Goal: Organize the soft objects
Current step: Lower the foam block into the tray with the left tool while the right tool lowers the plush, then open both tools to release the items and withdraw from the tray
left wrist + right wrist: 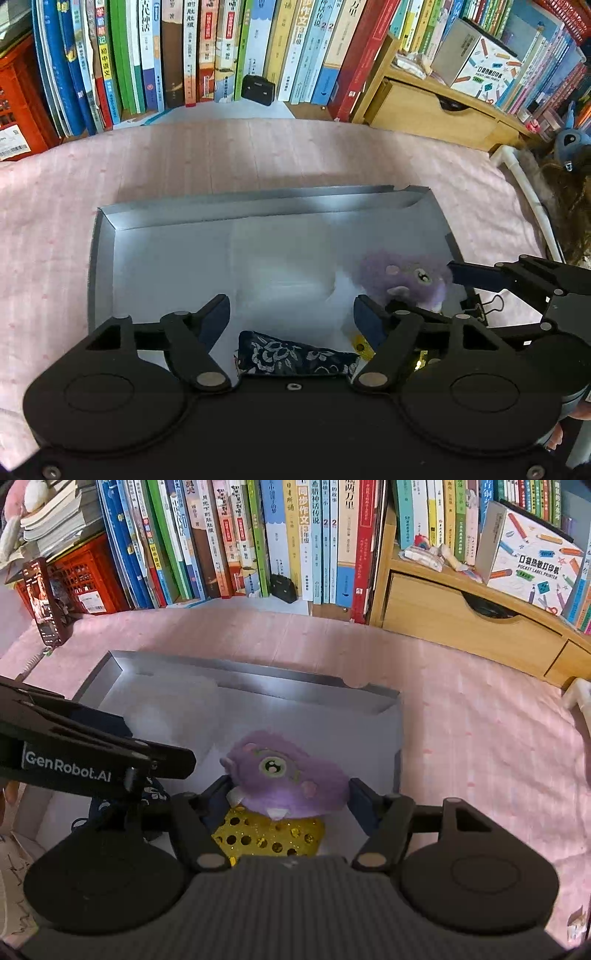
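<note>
Placing step, by the look of it: the fuzzy purple plush toy lies in the shallow grey cardboard tray on the pink-covered counter, near its right edge, between the spread right claw. The left claw, also spread, hovers over the dark blue floral cloth pouch. Next, probably lift both clear.

The left gripper bears "GenRobot.AI" in white on its side. A white box on the wooden shelf reads "POCKET LABEL PRINTER" under Chinese characters. The book spines carry Chinese titles.
</note>
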A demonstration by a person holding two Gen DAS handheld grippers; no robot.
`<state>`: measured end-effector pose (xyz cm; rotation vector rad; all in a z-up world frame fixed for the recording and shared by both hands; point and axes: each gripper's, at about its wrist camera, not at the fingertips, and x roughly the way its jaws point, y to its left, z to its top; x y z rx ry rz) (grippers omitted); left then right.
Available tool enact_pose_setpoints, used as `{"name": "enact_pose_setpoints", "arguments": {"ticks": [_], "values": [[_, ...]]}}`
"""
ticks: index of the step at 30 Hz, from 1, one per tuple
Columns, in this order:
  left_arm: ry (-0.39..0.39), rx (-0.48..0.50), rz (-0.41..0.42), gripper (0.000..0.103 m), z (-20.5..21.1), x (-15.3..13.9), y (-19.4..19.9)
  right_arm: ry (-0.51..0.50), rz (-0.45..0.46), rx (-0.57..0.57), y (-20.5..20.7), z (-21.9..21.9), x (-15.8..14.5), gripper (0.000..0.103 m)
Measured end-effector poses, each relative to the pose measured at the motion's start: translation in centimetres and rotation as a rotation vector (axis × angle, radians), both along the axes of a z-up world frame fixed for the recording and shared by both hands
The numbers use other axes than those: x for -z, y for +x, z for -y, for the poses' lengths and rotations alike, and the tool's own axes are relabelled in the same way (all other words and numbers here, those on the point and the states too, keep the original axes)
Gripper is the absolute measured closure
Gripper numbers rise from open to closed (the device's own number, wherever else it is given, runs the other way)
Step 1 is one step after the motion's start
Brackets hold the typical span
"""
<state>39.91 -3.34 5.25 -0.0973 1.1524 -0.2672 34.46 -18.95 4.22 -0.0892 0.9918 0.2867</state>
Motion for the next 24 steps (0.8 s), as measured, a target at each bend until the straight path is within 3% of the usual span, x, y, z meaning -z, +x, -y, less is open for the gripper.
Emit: {"name": "enact_pose_setpoints", "arguments": {"ticks": [10,24], "values": [[0.006,0.039,0.083,0.025,0.4,-3.6,-3.0,-0.009,0.090,-0.004,-2.6,0.5,-2.8,0.018],[-0.014,0.135,0.223,0.025,1.1,-8.3,-11.3,-0.035,0.246,-0.050,-10.2,1.1,-6.5,0.015]]}}
